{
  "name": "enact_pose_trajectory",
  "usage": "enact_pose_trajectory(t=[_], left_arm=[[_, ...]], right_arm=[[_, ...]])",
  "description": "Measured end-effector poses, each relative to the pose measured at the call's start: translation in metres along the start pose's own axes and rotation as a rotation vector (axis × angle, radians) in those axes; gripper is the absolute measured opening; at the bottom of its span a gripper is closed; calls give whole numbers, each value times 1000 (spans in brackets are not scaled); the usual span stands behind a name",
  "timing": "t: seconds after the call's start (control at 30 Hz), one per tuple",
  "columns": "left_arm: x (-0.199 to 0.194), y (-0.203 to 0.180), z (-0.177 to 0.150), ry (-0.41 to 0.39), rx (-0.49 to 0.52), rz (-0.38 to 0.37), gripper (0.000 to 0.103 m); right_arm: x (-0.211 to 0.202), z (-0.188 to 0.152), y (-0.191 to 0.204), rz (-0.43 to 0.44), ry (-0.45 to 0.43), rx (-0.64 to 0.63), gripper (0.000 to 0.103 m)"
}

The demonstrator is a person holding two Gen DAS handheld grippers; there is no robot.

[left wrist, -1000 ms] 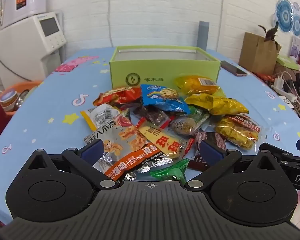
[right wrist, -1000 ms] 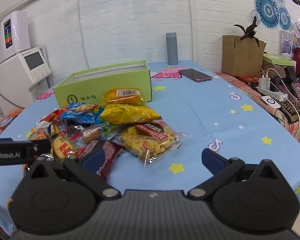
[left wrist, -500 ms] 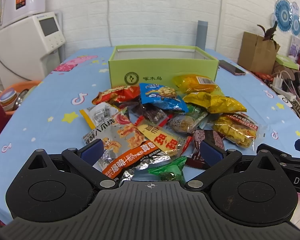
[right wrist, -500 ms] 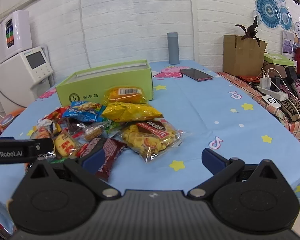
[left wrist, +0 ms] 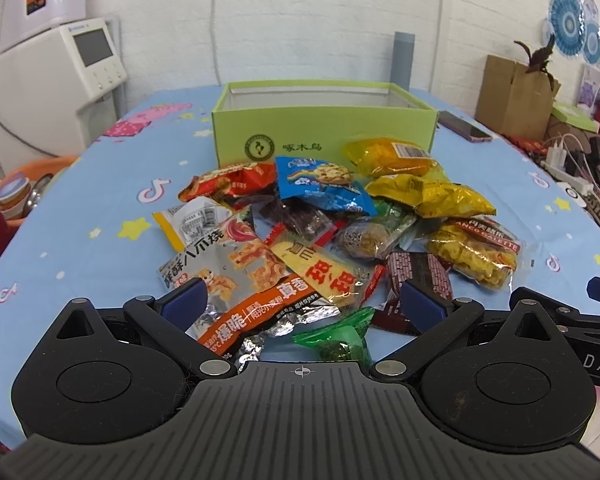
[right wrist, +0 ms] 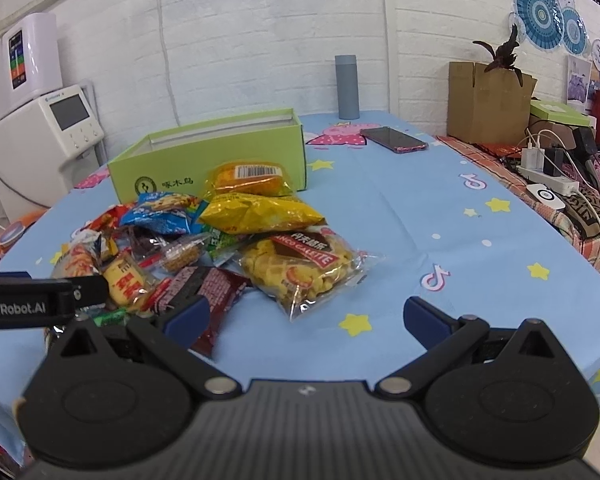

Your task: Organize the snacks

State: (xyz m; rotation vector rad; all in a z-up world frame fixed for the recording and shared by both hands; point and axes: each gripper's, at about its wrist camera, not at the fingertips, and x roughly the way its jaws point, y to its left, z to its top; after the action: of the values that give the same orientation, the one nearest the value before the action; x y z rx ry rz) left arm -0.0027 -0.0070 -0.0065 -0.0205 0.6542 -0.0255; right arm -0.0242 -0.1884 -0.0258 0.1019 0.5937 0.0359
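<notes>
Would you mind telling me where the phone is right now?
The phone lies flat on the table, right of the green box and in front of the grey bottle.

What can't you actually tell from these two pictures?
- Green box floor: both views, its front wall hides it.
- Snacks low in the pile: left view, orange packet and others cover them.
- Green wrapper: left view, partly behind left hand-held gripper.
- Right hand-held gripper: open, holding nothing.

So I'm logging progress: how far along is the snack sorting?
Barely started. Nothing visibly done: the snack pile lies on the table in front of the green box; its inside isn't visible. Left tongs and right tongs are open, holding nothing. All packets remain.
</notes>
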Motion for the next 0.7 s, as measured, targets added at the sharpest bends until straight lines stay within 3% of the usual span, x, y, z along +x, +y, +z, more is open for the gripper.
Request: enact_pose_trajectory(t=[0.7], left_arm=[[7,1,1,11,0,-9,95]], right_arm=[[9,1,-2,-26,25,3,103]])
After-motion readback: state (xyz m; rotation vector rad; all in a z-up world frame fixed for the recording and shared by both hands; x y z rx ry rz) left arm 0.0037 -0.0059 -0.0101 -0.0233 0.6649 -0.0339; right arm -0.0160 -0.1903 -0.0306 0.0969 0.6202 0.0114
